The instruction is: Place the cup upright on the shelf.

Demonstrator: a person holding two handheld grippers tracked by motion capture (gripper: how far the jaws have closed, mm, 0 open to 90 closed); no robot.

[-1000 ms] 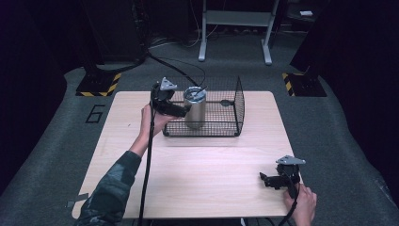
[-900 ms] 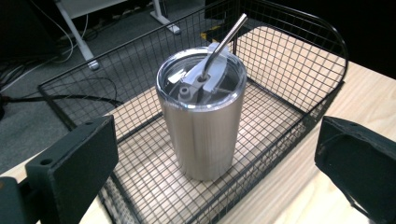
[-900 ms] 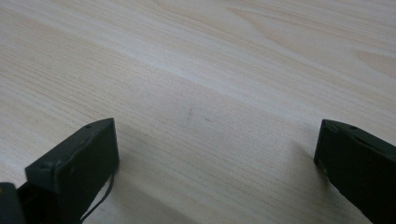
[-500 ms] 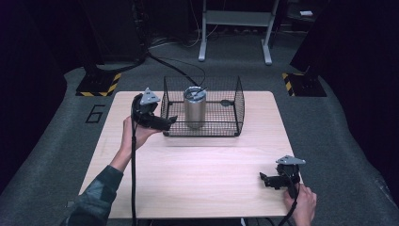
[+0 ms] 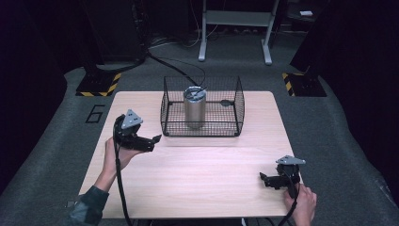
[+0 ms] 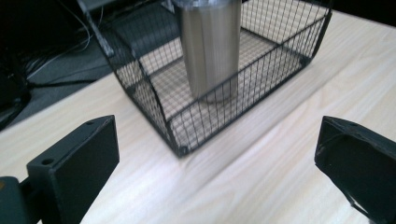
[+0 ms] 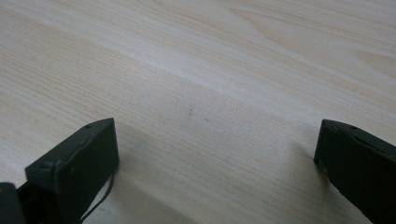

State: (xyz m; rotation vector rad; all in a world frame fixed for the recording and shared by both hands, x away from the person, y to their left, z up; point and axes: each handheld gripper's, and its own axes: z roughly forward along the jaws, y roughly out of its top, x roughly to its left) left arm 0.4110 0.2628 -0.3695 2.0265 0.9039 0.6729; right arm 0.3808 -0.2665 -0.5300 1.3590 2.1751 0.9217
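1. The steel tumbler (image 5: 194, 107) is a smooth, brushed-metal cylinder that stands upright inside the wire basket (image 5: 202, 127), toward the basket's left half. Something pale and flat lies across its mouth; from the high view it may be a lid or a spoon, and I cannot tell which.
2. The wire basket is a black, open-topped box of thin rods in a fine square mesh, with rounded lower corners. It sits on the far middle of the table (image 5: 197, 174), whose top is pale wood with a straight, light grain.
3. A small dark object (image 5: 226, 102) lies in the basket's right rear part, well apart from the tumbler.
4. The left gripper (image 5: 151, 140) hangs just above the table's left edge, near the basket's front left corner. Its jaws are spread wide with nothing between them and point toward the basket. The left hand (image 5: 115, 153) wraps its handle from below, forearm angled in from the lower left.
5. In the left gripper view the tumbler (image 6: 211, 46) shows blurred behind the mesh (image 6: 243, 88), beyond the jaws.
6. The right gripper (image 5: 264, 179) rests low at the table's near right corner, jaws parted and empty, pointing left. The right hand (image 5: 301, 202) holds it from behind.
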